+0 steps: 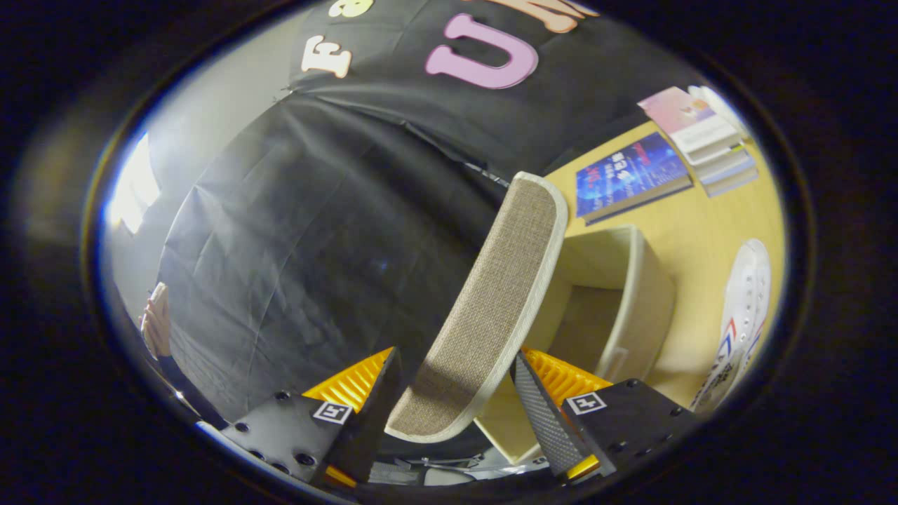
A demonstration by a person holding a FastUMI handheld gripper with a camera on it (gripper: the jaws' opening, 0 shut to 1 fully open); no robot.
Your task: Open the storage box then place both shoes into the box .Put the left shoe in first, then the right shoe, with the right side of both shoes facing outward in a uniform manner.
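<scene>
Box (617, 301), a beige fabric one, sits on the wooden surface (701, 231) just ahead of the tool (456, 400), its inside in view. Its lid (491, 308) is swung up and stands tilted between the two fingers, the woven face turned toward the camera, the pale piped rim running round it. The lid's lower end hangs in the gap between the fingers (544, 414); both fingertips sit close beside it, but whether they press on it I cannot tell, so the tool's hold on the lid is unclear. The jaws stand fairly wide apart, one on each side of the lid.

One white shoe (744, 308) with red and blue stripes on its side lies on the surface beyond the box, well apart from the fingers and not inside the box. A blue book (631, 175) lies flat on the surface past the box, and a small stack of books (701, 133) with a pink cover on top lies just beside it, farther out. The black cloth wall (316, 210) of the booth fills the space behind the lid. A hand (156, 319) shows near the cloth, off to the side of the fingers and well apart from them
</scene>
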